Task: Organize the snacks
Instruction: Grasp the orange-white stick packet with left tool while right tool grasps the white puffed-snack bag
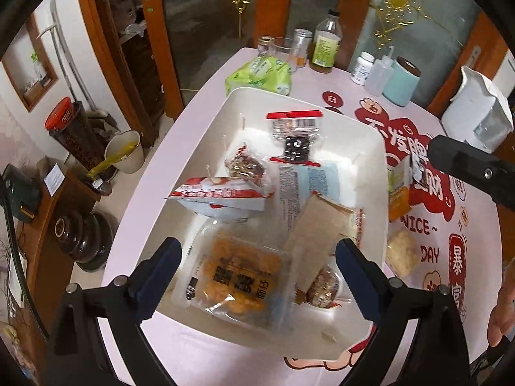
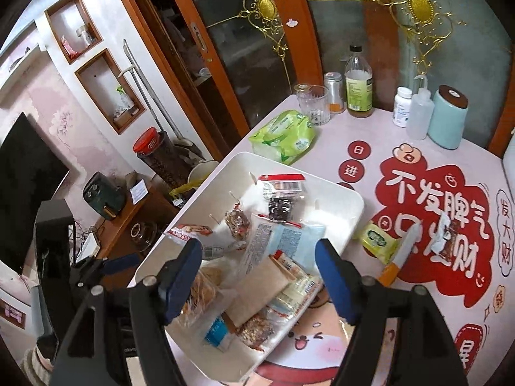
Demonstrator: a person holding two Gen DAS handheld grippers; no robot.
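Note:
A white bin (image 1: pixel 379 167) (image 2: pixel 351 202) sits on the pink table and holds several snack packets: a clear pack of golden snacks (image 1: pixel 238 280), a brown paper packet (image 1: pixel 315 231) (image 2: pixel 260 280), a red-topped pack of dark sweets (image 1: pixel 294 135) (image 2: pixel 281 193), a red-and-white pack (image 1: pixel 219 194) and a blue-white wrapper (image 2: pixel 286 234). My left gripper (image 1: pixel 257 276) is open and empty just above the bin's near end. My right gripper (image 2: pixel 259 273) is open and empty over the bin. A green-yellow packet (image 2: pixel 378 239), an orange-white packet (image 2: pixel 397 262) and a small brown bar (image 2: pixel 445 234) lie on the table right of the bin.
A green tissue pack (image 2: pixel 285 136) lies behind the bin. A glass (image 2: pixel 313 104), bottles (image 2: pixel 359 83) and a blue canister (image 2: pixel 449 117) stand along the far edge. A white kettle (image 1: pixel 476 109) stands far right. A pale round snack (image 1: pixel 402 252) lies beside the bin.

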